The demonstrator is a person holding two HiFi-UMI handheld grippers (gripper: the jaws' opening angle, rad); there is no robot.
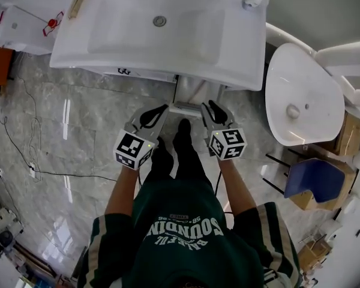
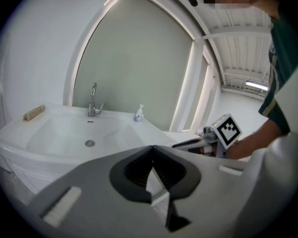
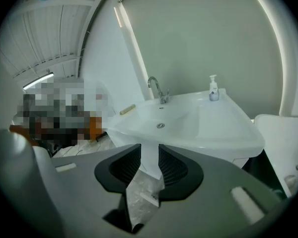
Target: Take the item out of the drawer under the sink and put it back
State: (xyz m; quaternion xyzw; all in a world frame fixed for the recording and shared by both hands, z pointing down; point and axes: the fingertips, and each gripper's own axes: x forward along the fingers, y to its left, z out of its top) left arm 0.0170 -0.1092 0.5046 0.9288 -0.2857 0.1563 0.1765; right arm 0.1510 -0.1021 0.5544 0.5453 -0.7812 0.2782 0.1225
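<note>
The white sink (image 1: 126, 47) stands just ahead of me, with its drain (image 1: 159, 21) in the basin. A white pedestal unit (image 1: 189, 95) shows beneath it; no drawer or item can be made out. My left gripper (image 1: 162, 108) is held low in front of the sink's front edge. Its pads meet at the tips, shut with nothing in them (image 2: 152, 150). My right gripper (image 1: 209, 105) is beside it, about level with it. Its jaws stand apart, open and empty (image 3: 150, 150), with the pedestal seen through the gap. The right gripper (image 2: 198, 144) also shows in the left gripper view.
A faucet (image 3: 158, 89), a soap bottle (image 3: 214, 89) and a wooden brush (image 1: 79, 2) are on the sink. A toilet (image 1: 300, 95) stands close on the right, with a blue container (image 1: 315, 182) and cardboard boxes (image 1: 348, 131) beyond. Cables (image 1: 24, 155) lie on the marble floor at left.
</note>
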